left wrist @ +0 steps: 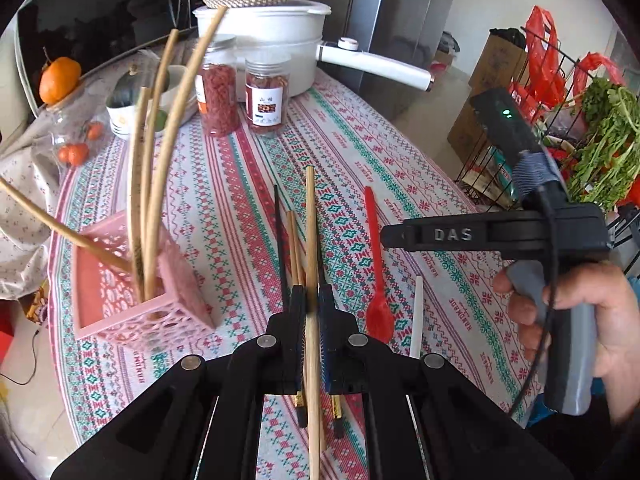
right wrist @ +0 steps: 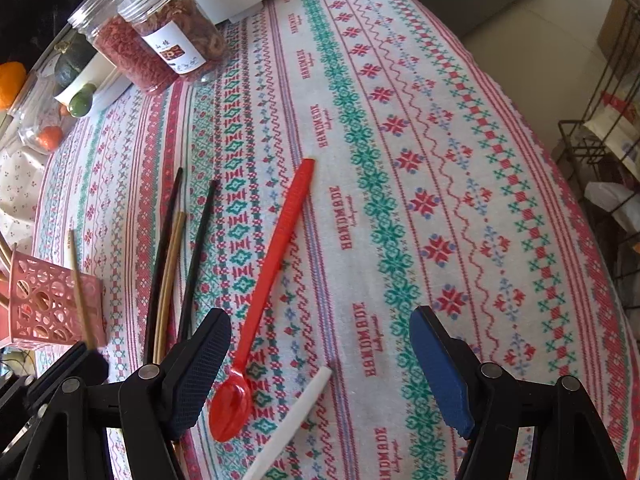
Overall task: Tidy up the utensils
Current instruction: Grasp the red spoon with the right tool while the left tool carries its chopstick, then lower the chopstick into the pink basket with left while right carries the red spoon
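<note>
My left gripper (left wrist: 312, 304) is shut on a light wooden chopstick (left wrist: 311, 240), held above the patterned tablecloth (left wrist: 248, 184). To its left stands a pink lattice basket (left wrist: 132, 312) with several wooden chopsticks upright in it. Under the held stick lie black chopsticks (right wrist: 162, 264) and wooden chopsticks (right wrist: 170, 280). A red plastic spoon (right wrist: 272, 264) and a white utensil (right wrist: 296, 412) lie further right. My right gripper (right wrist: 320, 360) hangs open over the cloth, the spoon's bowl just inside its left finger (right wrist: 204, 364), touching nothing. In the right wrist view the pink basket (right wrist: 44, 304) is at the far left.
Two clear jars of dried red food (left wrist: 218, 96) and a white pot (left wrist: 272, 40) with a long handle stand at the back. Fruit and a bowl (left wrist: 124, 116) sit back left. A wire rack with greens (left wrist: 600, 140) stands past the table's right edge.
</note>
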`<state>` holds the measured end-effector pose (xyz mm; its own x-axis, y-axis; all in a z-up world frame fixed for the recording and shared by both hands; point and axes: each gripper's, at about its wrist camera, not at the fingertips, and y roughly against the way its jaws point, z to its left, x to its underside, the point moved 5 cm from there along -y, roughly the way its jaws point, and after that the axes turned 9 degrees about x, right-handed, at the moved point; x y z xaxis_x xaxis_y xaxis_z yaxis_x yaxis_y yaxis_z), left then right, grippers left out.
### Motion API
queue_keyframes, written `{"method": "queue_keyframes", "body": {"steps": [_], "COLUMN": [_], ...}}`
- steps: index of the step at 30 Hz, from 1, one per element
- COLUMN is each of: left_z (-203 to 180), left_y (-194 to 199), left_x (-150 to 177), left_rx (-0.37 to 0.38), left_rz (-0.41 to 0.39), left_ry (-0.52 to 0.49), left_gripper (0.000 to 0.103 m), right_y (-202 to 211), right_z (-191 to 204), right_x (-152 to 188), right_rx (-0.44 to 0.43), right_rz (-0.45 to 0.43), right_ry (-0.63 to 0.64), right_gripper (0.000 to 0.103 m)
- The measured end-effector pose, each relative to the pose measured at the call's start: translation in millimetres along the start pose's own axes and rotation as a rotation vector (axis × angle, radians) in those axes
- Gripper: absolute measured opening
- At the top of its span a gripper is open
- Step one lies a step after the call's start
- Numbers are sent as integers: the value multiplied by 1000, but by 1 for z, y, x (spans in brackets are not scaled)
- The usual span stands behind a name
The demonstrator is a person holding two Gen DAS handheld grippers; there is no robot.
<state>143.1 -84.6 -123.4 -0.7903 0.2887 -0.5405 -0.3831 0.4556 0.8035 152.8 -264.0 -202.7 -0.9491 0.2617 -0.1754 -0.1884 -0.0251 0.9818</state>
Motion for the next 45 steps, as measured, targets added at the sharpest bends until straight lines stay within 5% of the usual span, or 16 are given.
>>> {"method": "queue_keyframes", "body": {"steps": [14,18,21,31,40,45], "left_z": [37,41,42,44,40,53], "left_y": [50,59,71,131,201,214], "left_x": [22,25,26,18,-4,-13], "left_rx": [4,5,-1,-19,-55,-102], "left_rz": [-56,-72,-100,-273,-530,-604], "left_ry": [55,61,57,45,33,67], "left_gripper": [6,6,6,6,6,6], "right_y": [-41,-43,-42,34,88,99], "right_z": [28,33,32,27,42,49], "right_x": [-18,-20,-20,-21,-7,-4], "right_rx": [162,244,188,-82,-203,-241], "right_rz": [-28,-72,-73,-255,-350,-368], "right_ry": [33,73,44,-32,5,11], "right_gripper": [53,21,10,10,10,10]}}
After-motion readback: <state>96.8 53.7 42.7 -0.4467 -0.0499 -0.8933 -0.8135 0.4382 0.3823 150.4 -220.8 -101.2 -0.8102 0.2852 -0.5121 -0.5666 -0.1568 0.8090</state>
